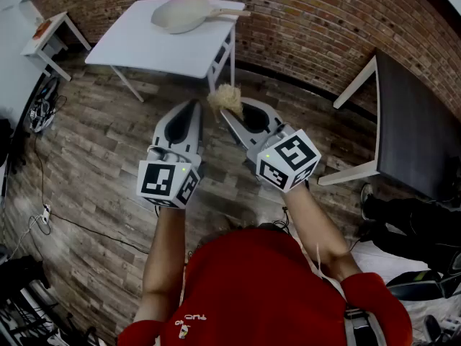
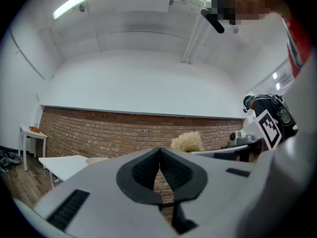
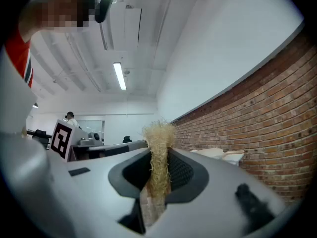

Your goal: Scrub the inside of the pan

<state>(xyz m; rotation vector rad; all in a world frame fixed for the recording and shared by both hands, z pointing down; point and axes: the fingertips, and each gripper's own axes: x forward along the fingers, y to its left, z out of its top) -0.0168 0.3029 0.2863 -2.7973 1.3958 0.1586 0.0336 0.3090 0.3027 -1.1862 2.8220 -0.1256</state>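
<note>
A beige pan (image 1: 184,13) with a wooden handle lies upside-looking on the white table (image 1: 137,45) far ahead of me; it shows small at the right of the right gripper view (image 3: 218,154). My right gripper (image 1: 225,109) is shut on a straw-coloured fibre scrubber (image 1: 225,98), whose tuft sticks out past the jaws (image 3: 159,138). My left gripper (image 1: 193,105) is shut with nothing between its jaws (image 2: 159,150). Both grippers are held side by side in the air, well short of the table. The scrubber (image 2: 187,142) shows beyond the left jaws.
A brick wall (image 1: 302,20) runs behind the table. A dark table (image 1: 410,114) with white legs stands at the right. A small white side table (image 1: 45,38) is at the far left. Cables lie on the wooden floor (image 1: 86,186) at the left.
</note>
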